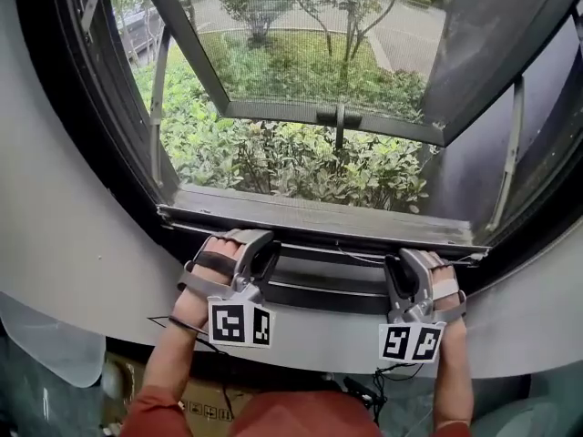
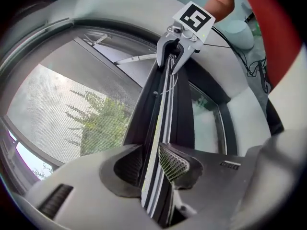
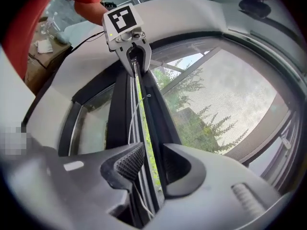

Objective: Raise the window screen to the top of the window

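Both tools clamped on the window screen's bottom rail. Left tool has it near the left end, right tool near the right end. Each has its jaws narrowly apart with the pads tight against the rail. Rail sits low, just above the white sill, and roughly level. Mesh runs up from it.
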